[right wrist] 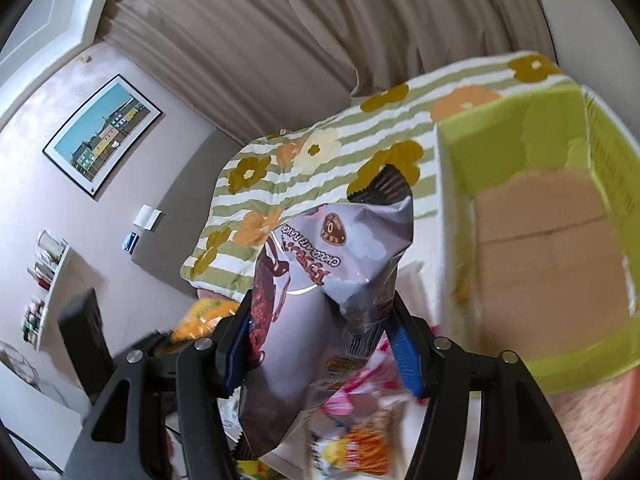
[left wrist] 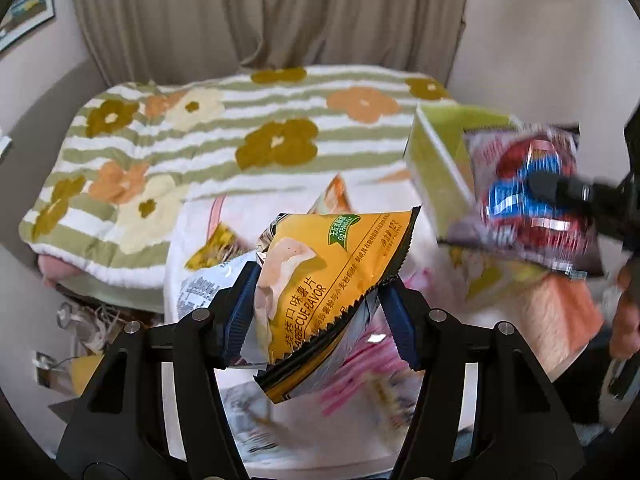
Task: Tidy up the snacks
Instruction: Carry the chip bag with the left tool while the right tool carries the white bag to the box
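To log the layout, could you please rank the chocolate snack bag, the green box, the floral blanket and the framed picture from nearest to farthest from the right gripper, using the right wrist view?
1. Chocolate snack bag: clamped in the right gripper.
2. Green box: to the right, open, brown bottom showing.
3. Floral blanket: behind the bag.
4. Framed picture: on the left wall.

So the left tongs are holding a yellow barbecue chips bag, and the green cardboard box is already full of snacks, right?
Not quite. The left tongs do grip the yellow barbecue chips bag, but the green cardboard box isn't full. The right wrist view looks into it and shows only its bare brown bottom, with no snacks in the part that is visible.
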Demonstrator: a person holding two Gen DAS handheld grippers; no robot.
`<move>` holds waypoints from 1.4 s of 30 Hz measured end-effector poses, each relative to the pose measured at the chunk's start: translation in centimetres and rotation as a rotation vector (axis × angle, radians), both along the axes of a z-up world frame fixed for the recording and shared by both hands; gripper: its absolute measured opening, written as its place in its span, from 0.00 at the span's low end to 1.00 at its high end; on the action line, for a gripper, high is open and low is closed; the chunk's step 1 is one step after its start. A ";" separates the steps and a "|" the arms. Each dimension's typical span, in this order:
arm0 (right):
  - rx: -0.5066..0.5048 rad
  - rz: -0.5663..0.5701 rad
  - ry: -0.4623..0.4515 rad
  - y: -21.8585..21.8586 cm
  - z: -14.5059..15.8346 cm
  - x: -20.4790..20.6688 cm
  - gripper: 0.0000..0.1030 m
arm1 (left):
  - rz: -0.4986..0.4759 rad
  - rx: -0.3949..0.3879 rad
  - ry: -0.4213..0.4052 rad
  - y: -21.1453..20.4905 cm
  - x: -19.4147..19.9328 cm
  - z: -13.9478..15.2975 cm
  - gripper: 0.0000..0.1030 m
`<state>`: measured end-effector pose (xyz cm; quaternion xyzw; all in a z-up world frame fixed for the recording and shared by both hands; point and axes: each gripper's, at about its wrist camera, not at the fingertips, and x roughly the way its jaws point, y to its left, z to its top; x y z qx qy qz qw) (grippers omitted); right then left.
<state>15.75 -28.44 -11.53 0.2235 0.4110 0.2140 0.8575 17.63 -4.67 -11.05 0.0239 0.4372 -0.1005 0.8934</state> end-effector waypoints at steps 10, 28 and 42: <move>-0.042 -0.035 -0.033 -8.4 1.7 -0.7 0.55 | -0.022 -0.072 -0.057 -8.0 2.6 3.1 0.49; -0.080 -0.146 0.036 -17.6 0.5 -1.8 0.55 | -0.243 -0.120 0.039 -23.0 7.1 1.7 0.48; -0.127 -0.168 0.121 -19.1 -2.2 -1.0 0.55 | -0.238 -0.003 0.116 -25.6 9.7 -3.0 0.94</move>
